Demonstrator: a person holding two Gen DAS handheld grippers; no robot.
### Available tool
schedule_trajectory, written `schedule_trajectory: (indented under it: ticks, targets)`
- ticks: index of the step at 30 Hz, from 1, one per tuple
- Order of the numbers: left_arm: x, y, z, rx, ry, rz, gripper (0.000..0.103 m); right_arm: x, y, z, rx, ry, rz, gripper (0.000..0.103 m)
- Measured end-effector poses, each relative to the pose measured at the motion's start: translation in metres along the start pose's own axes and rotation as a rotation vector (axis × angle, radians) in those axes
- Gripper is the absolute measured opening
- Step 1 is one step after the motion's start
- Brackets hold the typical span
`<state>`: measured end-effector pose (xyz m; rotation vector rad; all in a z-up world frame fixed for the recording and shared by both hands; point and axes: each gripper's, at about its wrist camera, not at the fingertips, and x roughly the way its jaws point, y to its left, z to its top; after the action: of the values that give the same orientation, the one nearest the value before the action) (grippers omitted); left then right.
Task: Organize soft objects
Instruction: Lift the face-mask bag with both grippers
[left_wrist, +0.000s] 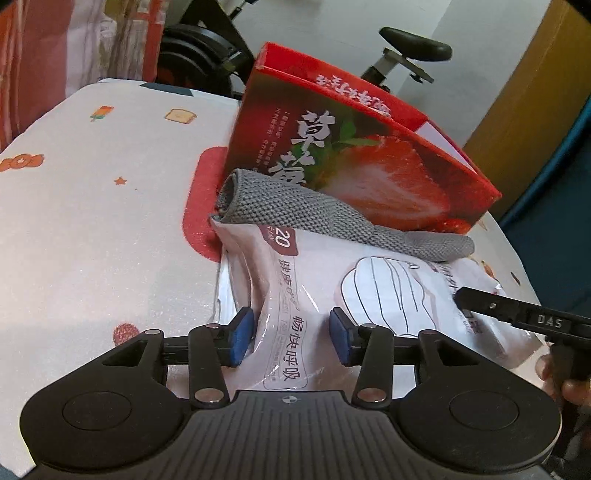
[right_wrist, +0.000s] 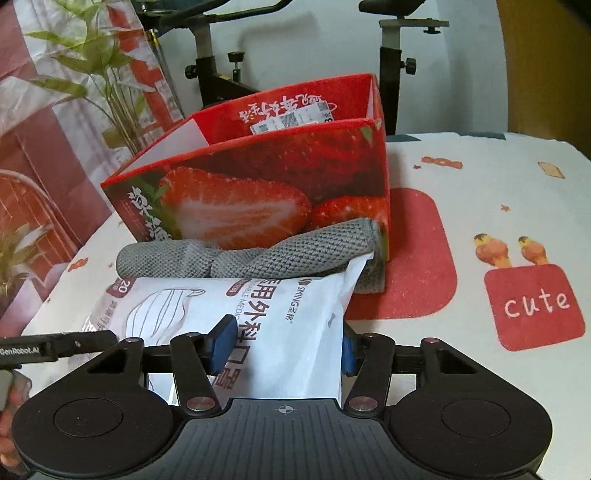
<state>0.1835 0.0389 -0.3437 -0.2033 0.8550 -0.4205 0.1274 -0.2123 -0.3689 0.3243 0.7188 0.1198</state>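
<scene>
Between both grippers' jaws, half-closed: the mask pack (left_wrist: 295, 295), pinched.

White mask pack (left_wrist: 295, 295) flat; grey cloth (left_wrist: 295, 210) atop.

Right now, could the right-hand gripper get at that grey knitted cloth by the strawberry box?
Probably not directly. The right gripper is closed on the white mask packet, which lies between it and the grey cloth; it would have to let go first.

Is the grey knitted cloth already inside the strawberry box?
No, the grey knitted cloth lies outside on the table, against the front wall of the strawberry box and partly over the mask packet.
</scene>
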Motion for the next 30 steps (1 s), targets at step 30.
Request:
schedule_trajectory:
  ticks: [30]
  targets:
    - [0.038,0.034,0.053,-0.042,0.231,-0.181,0.056,0.02,-0.018,0.045,-0.104,0.267,0.156,0.05]
